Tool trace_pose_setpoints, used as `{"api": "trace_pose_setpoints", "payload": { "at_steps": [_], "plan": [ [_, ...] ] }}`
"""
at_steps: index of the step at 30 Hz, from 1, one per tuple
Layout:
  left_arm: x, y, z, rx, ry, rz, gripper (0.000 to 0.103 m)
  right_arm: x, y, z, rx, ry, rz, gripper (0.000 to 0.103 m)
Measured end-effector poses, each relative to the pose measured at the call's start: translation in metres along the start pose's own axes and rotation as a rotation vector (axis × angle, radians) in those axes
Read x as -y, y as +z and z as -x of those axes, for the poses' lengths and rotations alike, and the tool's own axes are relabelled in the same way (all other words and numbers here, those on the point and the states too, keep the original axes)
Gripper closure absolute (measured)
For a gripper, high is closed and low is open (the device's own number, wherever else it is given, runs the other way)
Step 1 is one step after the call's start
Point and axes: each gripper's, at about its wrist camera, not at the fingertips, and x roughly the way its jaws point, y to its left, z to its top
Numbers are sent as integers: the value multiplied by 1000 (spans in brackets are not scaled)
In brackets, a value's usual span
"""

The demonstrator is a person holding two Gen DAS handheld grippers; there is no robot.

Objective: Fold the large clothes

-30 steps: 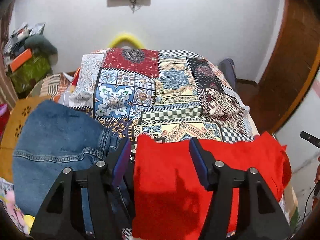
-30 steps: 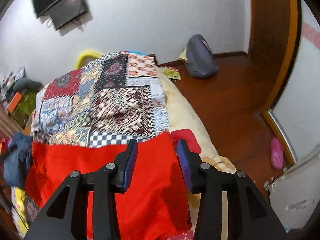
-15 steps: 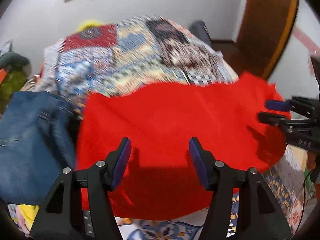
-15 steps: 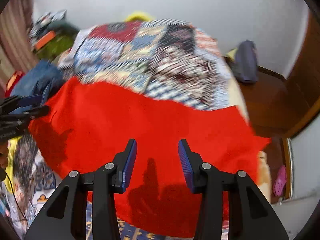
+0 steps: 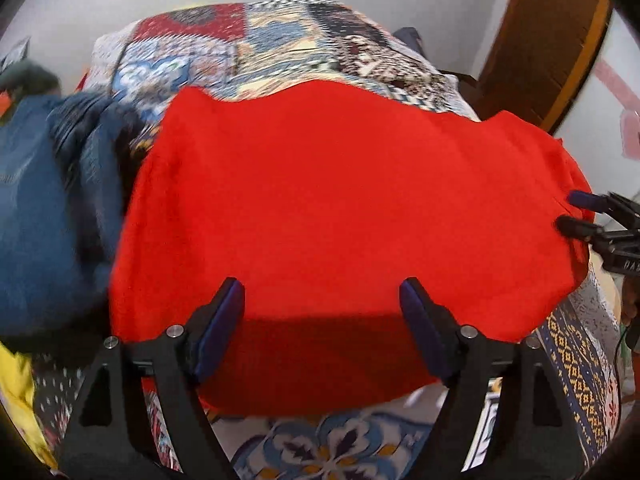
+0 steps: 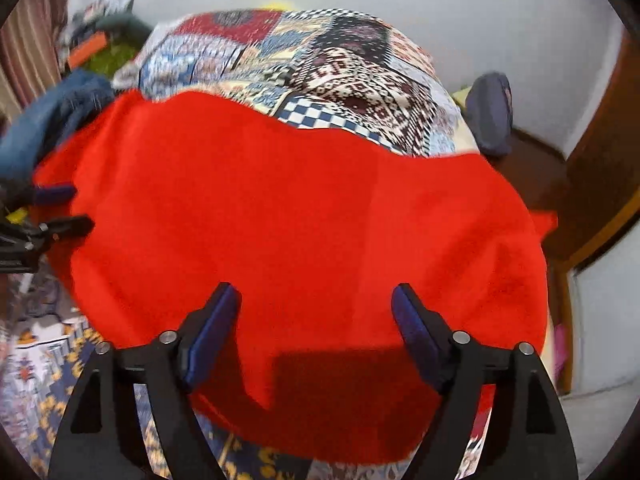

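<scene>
A large red garment (image 5: pixel 340 208) lies spread flat across the near part of a bed with a patchwork cover (image 5: pixel 280 40); it also fills the right wrist view (image 6: pixel 280 220). My left gripper (image 5: pixel 322 304) is open and empty, above the garment's near edge. My right gripper (image 6: pixel 316 308) is open and empty, above the same garment from the other side. The right gripper shows at the right edge of the left wrist view (image 5: pixel 576 212), the left gripper at the left edge of the right wrist view (image 6: pixel 60 208).
A blue denim garment (image 5: pixel 44 208) is heaped on the bed left of the red one, also in the right wrist view (image 6: pixel 52 116). A dark bag (image 6: pixel 490 112) sits on the wooden floor by the wall. A brown door (image 5: pixel 552 40) stands at right.
Both grippers have pulled back and turned inward, so the red garment now fills each view. Both stay open; the right gripper's jaws are spread wider than before.
</scene>
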Motion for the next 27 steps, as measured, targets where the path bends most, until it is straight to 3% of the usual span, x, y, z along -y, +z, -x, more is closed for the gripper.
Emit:
{"api": "trace_pose_setpoints", "payload": {
  "at_steps": [2,10,15,19,24,27],
  "plan": [
    [-7,-6,2,-6,40,23,22,9,-5,5,0,-64,-21,25],
    [-40,-35,15,-20,116,121,22,64,-38,13,-67,-137,-192,24],
    [-51,-46,30,-16,140,169,22,69,-46,26,-77,-154,-222,24],
    [-60,-52,50,20,163,229,22,58,-36,42,-24,-160,-194,24],
    [-65,-57,76,84,140,309,22,29,-14,67,73,-148,-126,24],
    [-70,-63,80,75,27,390,22,10,2,72,121,-115,-91,24]
  ]
}}
